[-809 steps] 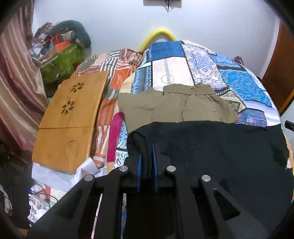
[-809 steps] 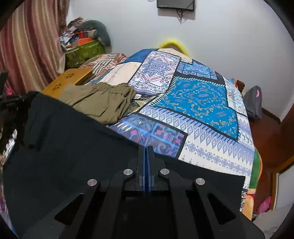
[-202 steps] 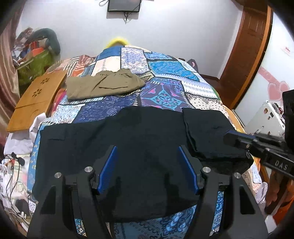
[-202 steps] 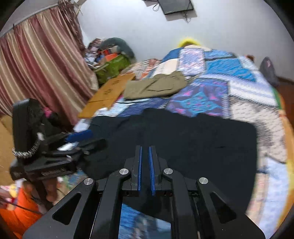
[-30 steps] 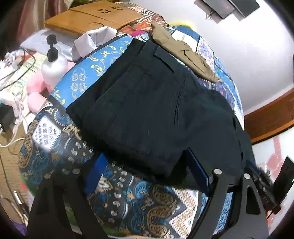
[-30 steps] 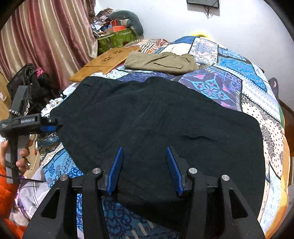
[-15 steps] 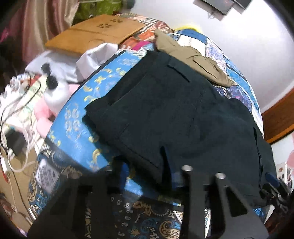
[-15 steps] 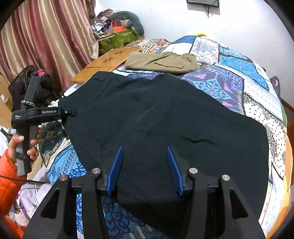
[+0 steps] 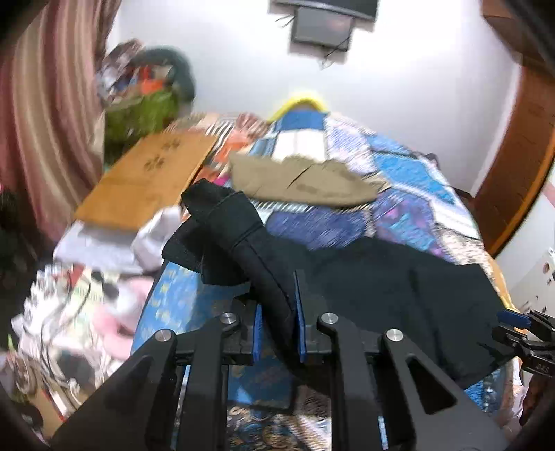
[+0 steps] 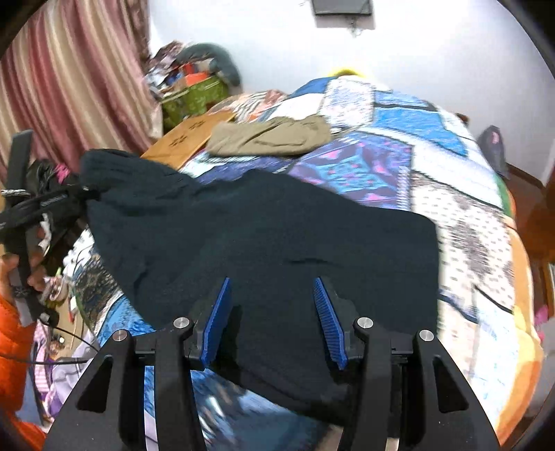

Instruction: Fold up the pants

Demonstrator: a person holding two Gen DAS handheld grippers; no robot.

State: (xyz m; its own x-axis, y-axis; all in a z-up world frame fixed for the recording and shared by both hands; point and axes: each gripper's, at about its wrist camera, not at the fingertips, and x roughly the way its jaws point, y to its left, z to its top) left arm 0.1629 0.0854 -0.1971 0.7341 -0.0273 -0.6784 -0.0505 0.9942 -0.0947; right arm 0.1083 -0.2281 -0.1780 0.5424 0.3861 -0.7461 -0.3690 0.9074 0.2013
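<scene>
Both views are smeared by motion, so the pattern of the quilt [image 10: 461, 222] and the heap of things on the floor at 9 o'clock in the left wrist view are hard to read. The near edge of the black pants [image 10: 277, 243] is hidden under the frame of each tool, and I cannot tell how far the cloth hangs over the bed edge there.

The left tongs [image 9: 277, 312] are narrow and hold a thick bunched corner of the black pants [image 9: 381, 277] between the blue pads; this corner rises up from the bed toward 11 o'clock, with a seam visible on it. In the right wrist view the same tool [image 10: 66, 199] shows at 9 o'clock, gripped by a hand in an orange sleeve, with the cloth lifted at its tip. The right tongs [image 10: 274, 312] stand wide, above the near part of the pants, and hold nothing; in the left wrist view only their tip [image 9: 517, 321] shows at 3 o'clock, just beside the far end of the cloth.

The pants lie across the near part of the bed. Well apart, toward 12 o'clock, lie folded khaki pants [image 10: 270, 138]. Beside the bed at 10 o'clock is a wooden board [image 9: 145, 180], with a green bag [image 10: 194, 97] and striped curtain [image 10: 69, 86] behind it. A white wall closes the room, with a dark screen [image 9: 322, 20] at 12 o'clock and a brown door [image 9: 520, 138] at 2 o'clock. Bare quilt stays open between both garments and toward 3 o'clock.
</scene>
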